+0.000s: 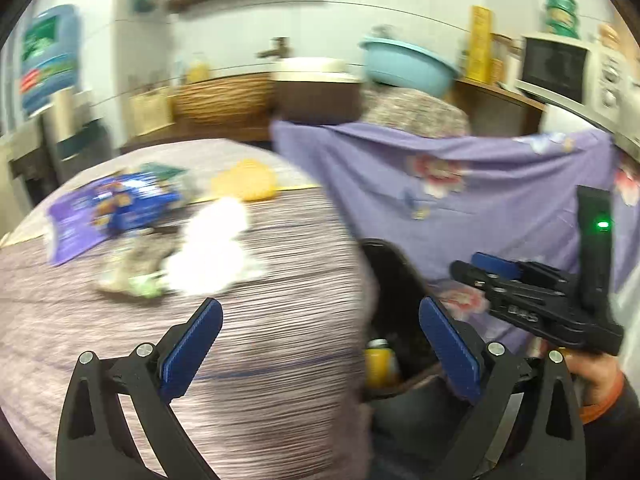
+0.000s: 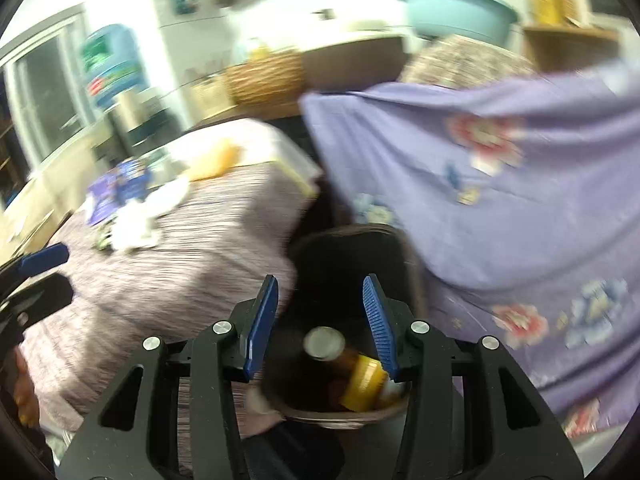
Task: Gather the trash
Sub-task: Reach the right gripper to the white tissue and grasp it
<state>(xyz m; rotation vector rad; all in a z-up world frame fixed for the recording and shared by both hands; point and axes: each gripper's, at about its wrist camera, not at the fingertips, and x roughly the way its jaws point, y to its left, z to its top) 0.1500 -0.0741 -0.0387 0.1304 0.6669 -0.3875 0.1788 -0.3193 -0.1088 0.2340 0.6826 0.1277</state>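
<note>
Both grippers raised over the black bin (image 2: pixel 344 280); neither holds anything.

Left gripper (image 1: pixel 320 344): jaws spread wide with nothing between the blue pads, straddling the table edge and the bin's left rim. Right gripper (image 2: pixel 320 316): jaws partly apart, released, directly above the bin's mouth. Inside the bin, below and between the right gripper's fingers without touching them, lie a yellow bottle (image 2: pixel 364 384) and a round pale lid (image 2: pixel 323 343); motion blur makes it uncertain whether the lid belongs to a second container. Left of the bin, on the striped tablecloth (image 1: pixel 248 320), loose trash lies well apart from both grippers: white crumpled paper (image 1: pixel 212 248), a purple-blue wrapper (image 1: pixel 108 212), a greenish clear wrapper (image 1: pixel 132 276) and a yellow item (image 1: pixel 246 180). A purple floral cloth (image 2: pixel 500 184) hangs right of the bin.
</note>
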